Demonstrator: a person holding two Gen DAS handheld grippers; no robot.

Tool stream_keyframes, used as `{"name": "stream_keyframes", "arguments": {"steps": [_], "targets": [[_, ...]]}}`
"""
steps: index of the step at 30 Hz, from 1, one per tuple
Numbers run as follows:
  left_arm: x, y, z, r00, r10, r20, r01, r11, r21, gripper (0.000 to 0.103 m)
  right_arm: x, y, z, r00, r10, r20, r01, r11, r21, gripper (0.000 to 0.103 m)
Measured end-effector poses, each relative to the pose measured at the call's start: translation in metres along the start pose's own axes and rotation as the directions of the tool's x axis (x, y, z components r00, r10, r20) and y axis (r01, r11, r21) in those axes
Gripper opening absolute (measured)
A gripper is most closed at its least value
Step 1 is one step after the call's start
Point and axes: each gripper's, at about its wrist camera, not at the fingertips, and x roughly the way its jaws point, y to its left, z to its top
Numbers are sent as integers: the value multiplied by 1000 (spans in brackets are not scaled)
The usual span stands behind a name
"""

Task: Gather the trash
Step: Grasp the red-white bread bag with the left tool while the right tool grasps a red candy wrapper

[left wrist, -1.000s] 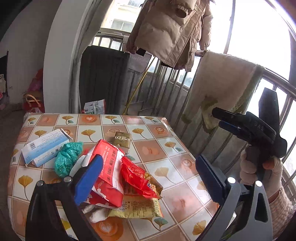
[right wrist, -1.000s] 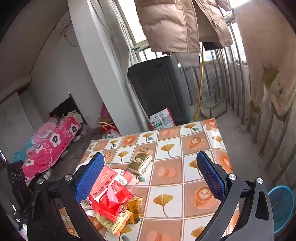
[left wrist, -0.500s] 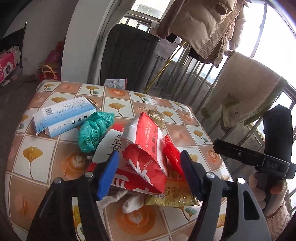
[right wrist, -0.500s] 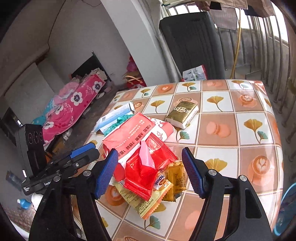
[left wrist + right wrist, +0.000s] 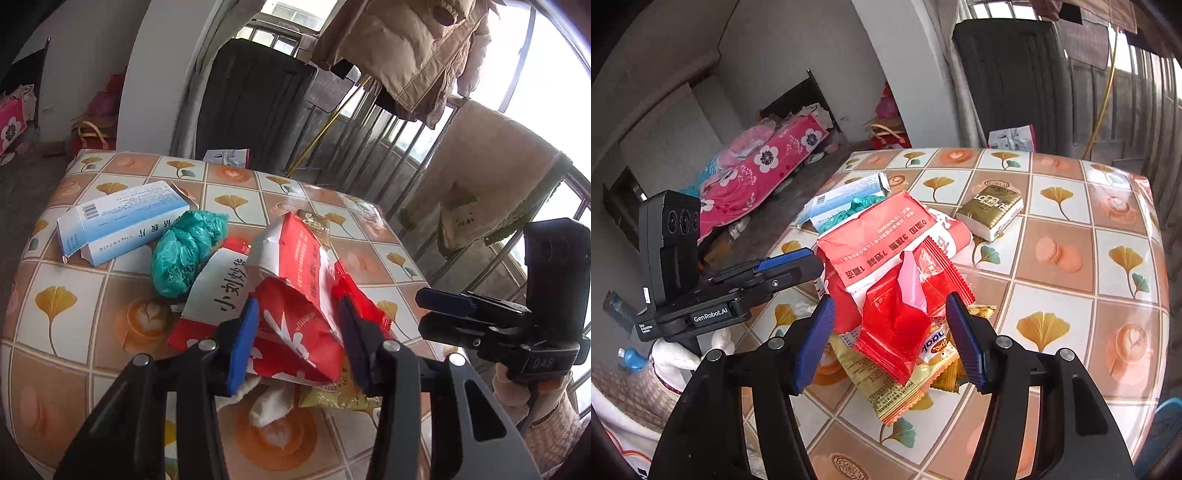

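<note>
Two handheld grippers meet over a heap of wrappers on a table [image 5: 1071, 280] covered in a ginkgo-leaf and coffee-cup pattern. In my left wrist view, the left gripper [image 5: 297, 345] sits at lower centre, its blue pads either side of a red and white paper bag [image 5: 295, 295]; the jaws are closing and the pads look pressed against the bag's sides. To the upper left of the bag lie a crumpled green plastic bag [image 5: 184, 251] and, beyond it, a blue and white carton [image 5: 122, 221]. White tissue [image 5: 269, 406] and a yellow snack wrapper [image 5: 332, 397] show beneath the bag.

In my right wrist view, the right gripper [image 5: 890, 349] stands at lower centre, jaws narrowing around a red plastic wrapper [image 5: 897, 325], with a gap still showing on each side. The wrapper lies atop yellow snack packets [image 5: 890, 391]. A gold tissue pack [image 5: 991, 212] rests apart at upper centre. The other gripper enters from the left of the frame, carried by a gloved hand [image 5: 679, 354].
</note>
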Motion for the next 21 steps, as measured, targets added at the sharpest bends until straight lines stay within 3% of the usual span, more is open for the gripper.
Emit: {"name": "stream_keyframes", "arguments": {"steps": [7,14,19,21], "targets": [[8,12,2,999,-8,-37,6,997,-76,42,32,-2,-2,998,-19,-67,20,1000,17,46],[22,27,6,995,-50,-90,33,983,-183,42,39,-7,-5,996,3,-85,2,998,56,42],[31,28,3,987,-103,-122,75,973,-220,43,42,-9,-6,995,16,-103,-8,997,78,31],[34,28,2,984,-118,-131,85,969,-233,48,43,-11,-7,994,19,-107,-9,996,89,28]]}}
